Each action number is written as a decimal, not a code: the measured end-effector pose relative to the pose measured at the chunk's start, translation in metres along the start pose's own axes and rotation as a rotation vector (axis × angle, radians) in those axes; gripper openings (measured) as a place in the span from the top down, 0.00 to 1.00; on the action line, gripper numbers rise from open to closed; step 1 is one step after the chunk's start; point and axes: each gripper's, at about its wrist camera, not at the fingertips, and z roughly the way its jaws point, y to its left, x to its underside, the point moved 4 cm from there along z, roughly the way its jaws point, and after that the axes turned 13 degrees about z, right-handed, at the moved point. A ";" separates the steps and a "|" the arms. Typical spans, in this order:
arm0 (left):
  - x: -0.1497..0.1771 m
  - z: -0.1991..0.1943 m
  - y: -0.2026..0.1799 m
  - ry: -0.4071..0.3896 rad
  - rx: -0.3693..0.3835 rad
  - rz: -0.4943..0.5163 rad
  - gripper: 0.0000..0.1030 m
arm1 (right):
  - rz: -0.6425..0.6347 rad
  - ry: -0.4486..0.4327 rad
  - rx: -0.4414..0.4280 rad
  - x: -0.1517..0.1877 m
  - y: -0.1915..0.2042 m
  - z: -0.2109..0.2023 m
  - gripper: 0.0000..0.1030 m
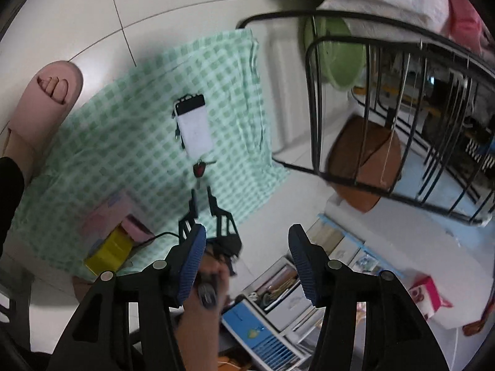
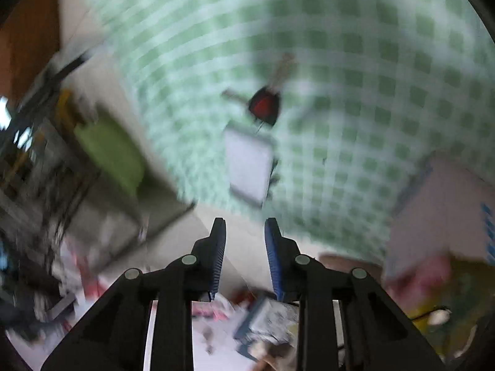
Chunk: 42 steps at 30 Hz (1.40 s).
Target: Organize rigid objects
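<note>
A white power bank [image 1: 194,126] with a black end lies on a green checked cloth [image 1: 130,130] on the floor. A red and black key [image 1: 199,170] rests just below it. My right gripper [image 1: 203,196] hovers close to the key, jaws narrowly apart with nothing between them. My left gripper [image 1: 247,262] is open and empty above the floor beside the cloth. The right wrist view is blurred: the right gripper [image 2: 244,235] stands over the cloth's edge, short of the power bank [image 2: 249,167] and the key [image 2: 264,106].
A pink box [image 1: 108,213] and a yellow box [image 1: 108,250] sit on the cloth's near left corner. A foot in a pink slipper [image 1: 43,105] stands at the left. A black wire rack [image 1: 386,117] with a green basin [image 1: 337,52] is at the right; trays of small items [image 1: 278,290] lie below.
</note>
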 end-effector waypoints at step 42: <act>0.034 0.015 -0.005 0.138 0.090 0.010 0.44 | -0.226 0.022 -0.038 0.110 -0.055 -0.165 0.97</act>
